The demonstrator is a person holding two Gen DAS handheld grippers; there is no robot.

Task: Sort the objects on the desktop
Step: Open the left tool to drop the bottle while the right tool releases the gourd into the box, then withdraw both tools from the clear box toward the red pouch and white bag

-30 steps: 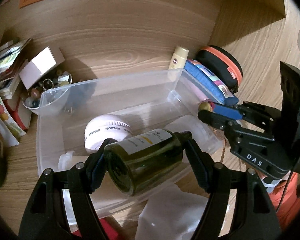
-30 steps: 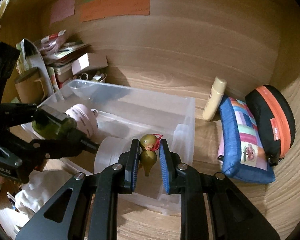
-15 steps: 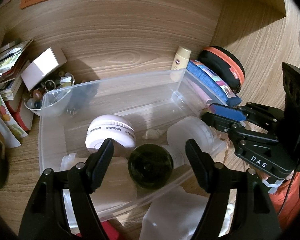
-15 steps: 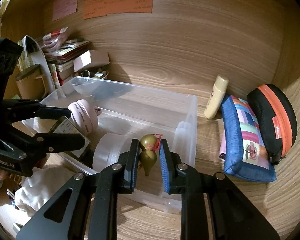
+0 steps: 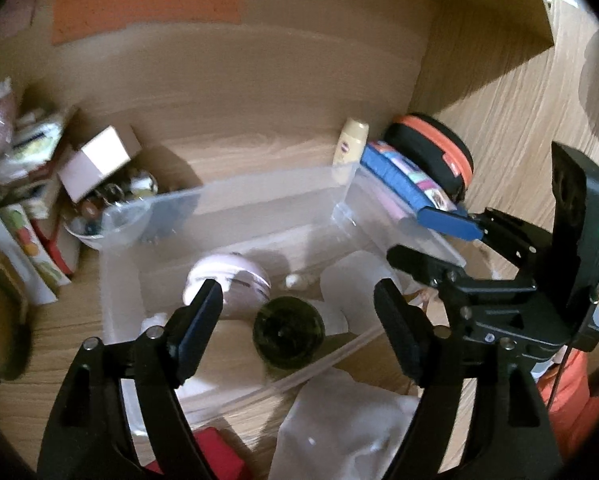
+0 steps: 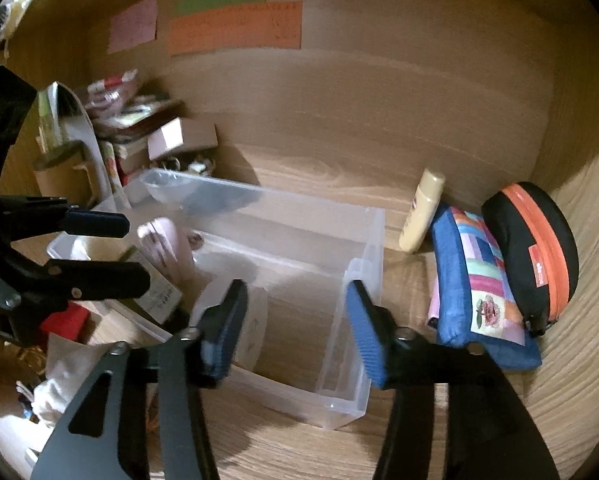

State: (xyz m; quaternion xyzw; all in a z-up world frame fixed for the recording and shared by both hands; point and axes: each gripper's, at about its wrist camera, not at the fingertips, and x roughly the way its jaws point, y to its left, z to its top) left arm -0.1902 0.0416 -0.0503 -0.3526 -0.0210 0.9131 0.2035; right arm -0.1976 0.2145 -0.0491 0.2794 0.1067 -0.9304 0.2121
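Left wrist view: your left gripper [image 5: 297, 304] gapes empty above the green bottle [image 5: 288, 332], lying low-centre inside the clear bin [image 5: 259, 196] (contained, sorted); your right gripper [image 6: 295, 320] gapes empty too.

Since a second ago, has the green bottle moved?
Yes. The green bottle left the left gripper and now lies inside the clear bin.

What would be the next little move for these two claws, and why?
Probably swing the right gripper toward the cream tube beside the clear bin. Both grippers are open and empty, the green bottle already lies in the bin, and the tube stands outside.
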